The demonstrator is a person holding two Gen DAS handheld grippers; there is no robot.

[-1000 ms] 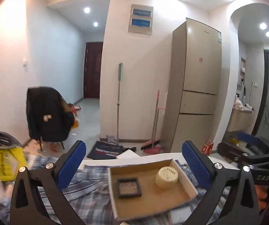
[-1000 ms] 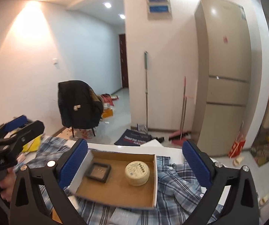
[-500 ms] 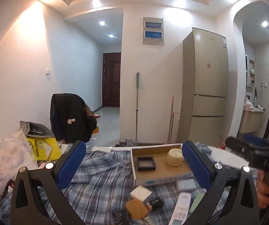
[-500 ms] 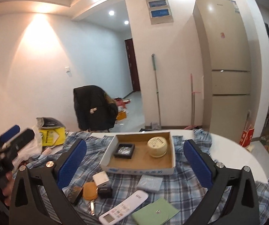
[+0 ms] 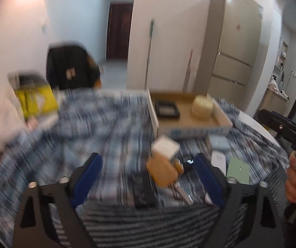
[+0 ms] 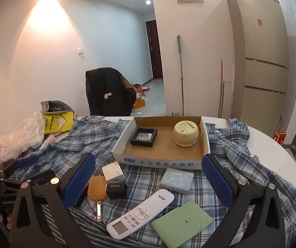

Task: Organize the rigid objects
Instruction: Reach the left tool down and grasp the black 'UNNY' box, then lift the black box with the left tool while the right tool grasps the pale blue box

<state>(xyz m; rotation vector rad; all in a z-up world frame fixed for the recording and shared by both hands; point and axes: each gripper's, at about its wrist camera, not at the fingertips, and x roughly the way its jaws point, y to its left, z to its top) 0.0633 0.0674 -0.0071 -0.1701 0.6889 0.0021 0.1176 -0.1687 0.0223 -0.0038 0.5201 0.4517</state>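
Observation:
A shallow cardboard box (image 6: 205, 142) on a plaid cloth holds a black square case (image 6: 144, 137) and a cream round tin (image 6: 186, 133). In front of it lie a white charger (image 6: 113, 172), an orange leather key case (image 6: 96, 188), a small black box (image 6: 116, 190), a pale blue box (image 6: 176, 180), a white remote (image 6: 140, 212) and a green pouch (image 6: 182, 223). My right gripper (image 6: 148, 177) is open and empty above these. My left gripper (image 5: 148, 173) is open and empty over the key case (image 5: 162, 172); its view is blurred. The box (image 5: 220, 122) lies beyond.
A yellow box (image 6: 58, 122) and a white plastic bag (image 6: 19, 136) sit at the table's left. A chair with a black jacket (image 6: 108, 91) stands behind. The white round table edge (image 6: 276, 150) curves at the right. A fridge (image 6: 261, 62) stands beyond.
Both grippers have pulled back from the cardboard box and tilted down, bringing the loose items in front of it into view. The left view is now motion-blurred. Both stay open.

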